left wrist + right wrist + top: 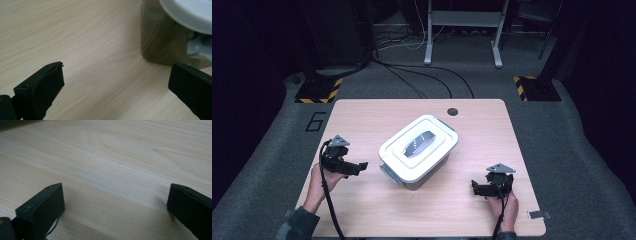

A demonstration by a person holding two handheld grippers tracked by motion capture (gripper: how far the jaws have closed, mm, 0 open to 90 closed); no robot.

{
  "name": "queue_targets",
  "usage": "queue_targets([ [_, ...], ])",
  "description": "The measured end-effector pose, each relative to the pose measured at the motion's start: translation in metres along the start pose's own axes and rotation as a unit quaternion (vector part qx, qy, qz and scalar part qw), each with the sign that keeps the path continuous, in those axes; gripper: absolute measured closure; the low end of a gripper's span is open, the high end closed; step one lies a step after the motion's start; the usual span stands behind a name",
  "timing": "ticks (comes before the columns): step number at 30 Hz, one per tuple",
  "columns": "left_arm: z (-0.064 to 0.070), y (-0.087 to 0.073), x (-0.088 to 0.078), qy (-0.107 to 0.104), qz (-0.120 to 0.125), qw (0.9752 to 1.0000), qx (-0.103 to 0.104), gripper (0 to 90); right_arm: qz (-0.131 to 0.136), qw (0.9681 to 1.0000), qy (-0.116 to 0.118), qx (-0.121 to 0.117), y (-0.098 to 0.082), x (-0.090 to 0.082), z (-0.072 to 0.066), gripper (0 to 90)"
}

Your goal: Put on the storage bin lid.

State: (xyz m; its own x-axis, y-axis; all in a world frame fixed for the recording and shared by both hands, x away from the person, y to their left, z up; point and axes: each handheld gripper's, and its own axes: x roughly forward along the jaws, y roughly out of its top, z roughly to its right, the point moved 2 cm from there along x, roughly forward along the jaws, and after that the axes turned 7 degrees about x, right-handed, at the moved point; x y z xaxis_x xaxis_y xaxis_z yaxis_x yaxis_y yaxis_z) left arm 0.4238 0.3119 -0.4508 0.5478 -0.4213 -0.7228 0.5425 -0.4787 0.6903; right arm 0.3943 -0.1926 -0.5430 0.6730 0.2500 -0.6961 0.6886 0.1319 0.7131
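Lidded box point(418, 148) untouched mid-bench point(362, 115); left gripper point(362, 166) near it, right gripper point(475, 188) apart; both jaws wide, empty. Nothing begun.

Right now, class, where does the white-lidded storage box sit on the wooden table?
In the high view, the white-lidded storage box sits near the centre of the wooden table, angled, between the left tongs and right tongs.

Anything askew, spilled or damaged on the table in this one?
Nothing spilled or damaged. The lidded box sits diagonally to the table edges, lid on. Both grippers, left and right, are open and clear of it.
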Motion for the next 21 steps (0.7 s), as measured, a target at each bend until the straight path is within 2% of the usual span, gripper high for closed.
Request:
queue_targets([
  [7, -0.005, -0.022, 0.016, -0.005, -0.025, 0.9995, -0.017, 0.0, 0.0, 1.0, 0.0, 0.0, 0.0, 0.0, 0.0, 0.4],
  [10, -0.006, -0.029, 0.022, -0.006, -0.025, 0.9993, -0.028, 0.0, 0.0, 1.0, 0.0, 0.0, 0.0, 0.0, 0.0, 0.4],
  [13, -0.008, -0.035, 0.027, -0.007, -0.032, 0.9991, -0.027, 0.0, 0.0, 1.0, 0.0, 0.0, 0.0, 0.0, 0.0, 0.5],
  [21, -0.009, -0.054, 0.039, 0.005, -0.038, 0.9985, -0.039, 0.0, 0.0, 1.0, 0.0, 0.0, 0.0, 0.0, 0.0, 0.4],
])
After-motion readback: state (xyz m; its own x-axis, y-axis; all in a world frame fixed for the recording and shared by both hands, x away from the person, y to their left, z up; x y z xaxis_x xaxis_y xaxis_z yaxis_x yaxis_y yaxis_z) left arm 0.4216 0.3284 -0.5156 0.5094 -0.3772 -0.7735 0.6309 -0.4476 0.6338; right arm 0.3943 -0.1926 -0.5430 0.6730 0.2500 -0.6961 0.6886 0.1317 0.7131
